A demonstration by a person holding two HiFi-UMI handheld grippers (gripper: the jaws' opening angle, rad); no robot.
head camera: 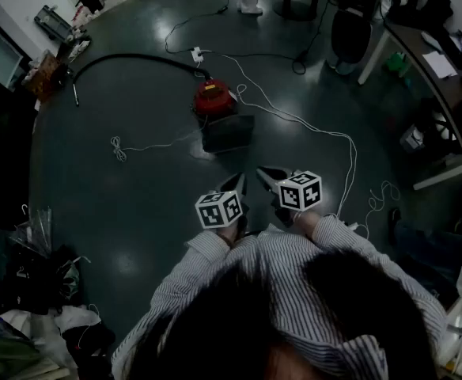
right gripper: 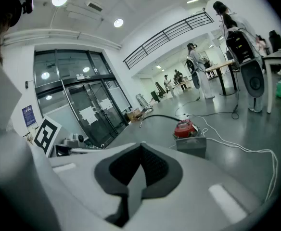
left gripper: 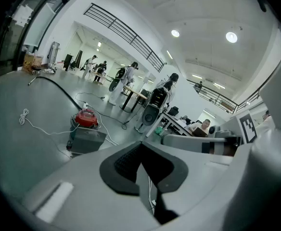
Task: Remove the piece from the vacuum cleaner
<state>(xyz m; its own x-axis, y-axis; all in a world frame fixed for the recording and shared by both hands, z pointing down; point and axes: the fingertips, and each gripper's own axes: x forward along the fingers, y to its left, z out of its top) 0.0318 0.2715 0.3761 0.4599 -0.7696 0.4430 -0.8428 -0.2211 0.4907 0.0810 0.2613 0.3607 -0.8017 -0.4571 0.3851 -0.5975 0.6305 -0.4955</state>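
- Red, round-topped plastic vacuum cleaner (head camera: 213, 97): stands on the dark, glossy floor (head camera: 136, 212), well ahead of the person. It is the reference item for this list.
- Long black flexible hose (head camera: 128, 58): runs from the far side of the vacuum cleaner and arcs away to its left. It appears attached, and is probably the piece to remove, though no view confirms this.
- Dark grey rectangular box (head camera: 228, 133): sits on the near side of the vacuum cleaner. I cannot tell whether the two touch or the box lies just beside it.
- Thin white cables (head camera: 294, 121): loop over the floor to the right and near side of the vacuum cleaner. One crosses the path between it and the person.
- White power strip (head camera: 197, 54): lies just beyond the vacuum cleaner.
- Left gripper (left gripper: 141, 146): jaws together with nothing between them, held near the body and well apart from the vacuum cleaner.
- Right gripper (right gripper: 141, 148): jaws together and empty, beside the left gripper and equally far from the vacuum cleaner.
- Status, judged: removal has not started and the approach is still to be made.
- Hazards, judged:
  - Feet or grippers could snag the loose cables on the way in.
  - The light canister could drag or tip if the piece is pulled without bracing the body.
  - The jaws must spread before any grasp, or they will only push the piece away.
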